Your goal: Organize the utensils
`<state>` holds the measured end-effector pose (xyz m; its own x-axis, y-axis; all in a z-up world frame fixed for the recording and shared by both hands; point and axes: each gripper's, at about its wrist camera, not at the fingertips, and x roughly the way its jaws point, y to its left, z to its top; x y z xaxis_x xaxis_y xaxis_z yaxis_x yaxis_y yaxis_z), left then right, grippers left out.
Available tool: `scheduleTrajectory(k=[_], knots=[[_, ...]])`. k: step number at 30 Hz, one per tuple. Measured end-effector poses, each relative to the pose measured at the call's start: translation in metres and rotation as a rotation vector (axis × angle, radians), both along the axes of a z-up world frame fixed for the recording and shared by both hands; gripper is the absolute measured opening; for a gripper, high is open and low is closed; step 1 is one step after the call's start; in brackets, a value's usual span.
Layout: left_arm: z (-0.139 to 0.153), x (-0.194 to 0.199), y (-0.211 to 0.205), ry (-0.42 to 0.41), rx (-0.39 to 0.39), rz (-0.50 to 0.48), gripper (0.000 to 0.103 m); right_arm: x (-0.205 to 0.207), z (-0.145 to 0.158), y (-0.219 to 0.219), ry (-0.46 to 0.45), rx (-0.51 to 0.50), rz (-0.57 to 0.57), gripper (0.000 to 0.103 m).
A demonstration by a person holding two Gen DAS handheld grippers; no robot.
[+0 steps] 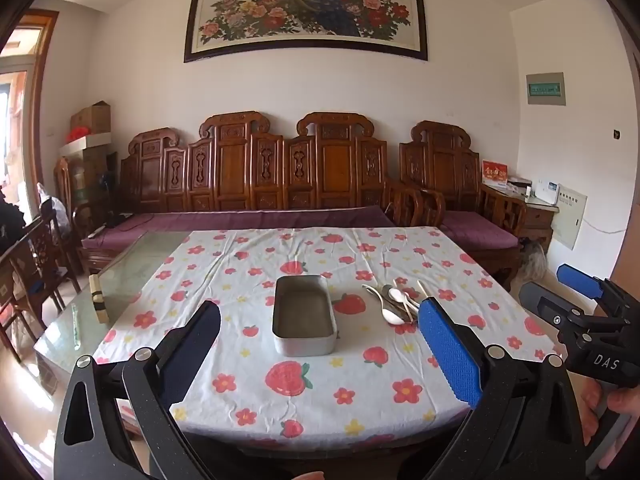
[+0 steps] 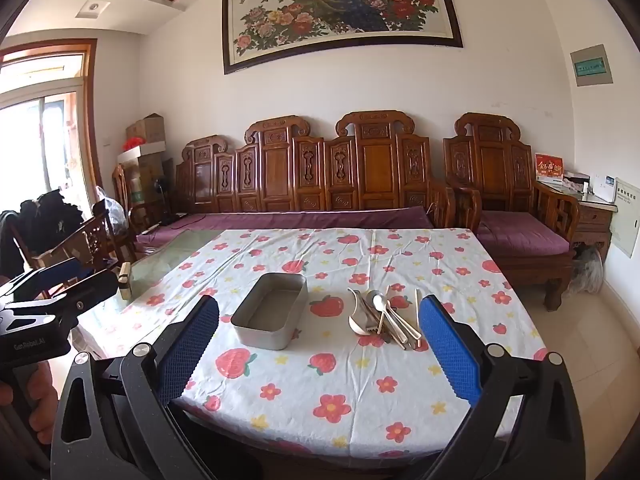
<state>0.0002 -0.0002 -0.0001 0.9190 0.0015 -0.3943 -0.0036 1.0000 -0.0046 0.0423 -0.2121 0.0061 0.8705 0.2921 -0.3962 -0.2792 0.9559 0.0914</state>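
Left wrist view looks down the left gripper (image 1: pixel 318 330), whose jaws stand spread wide with nothing between the pads, above the near edge of a table under a strawberry-and-flower tablecloth (image 1: pixel 256 392). Just ahead, centred between the fingers, sits an empty grey metal tin (image 1: pixel 304 316), long side pointing away. Beyond the blue right finger lies a heap of utensils (image 1: pixel 394 300): metal spoons, a pale spoon and chopsticks, close to the tin but apart from it. Off to the right, the right gripper (image 2: pixel 318 326) hangs with its jaws equally spread and holding nothing; from its own view the tin lies ahead-left and the utensils ahead-right. Farther off stands a carved wooden bench (image 1: pixel 256 168), with a peacock painting (image 1: pixel 306 8) above.
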Motion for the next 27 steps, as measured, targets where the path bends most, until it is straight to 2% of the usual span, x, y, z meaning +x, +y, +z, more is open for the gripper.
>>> scheduleTrajectory(k=[27], knots=[[0.008, -0.001, -0.002, -0.01, -0.001, 0.006, 0.096, 0.0, -0.002, 0.0, -0.001, 0.006, 0.0, 0.1]])
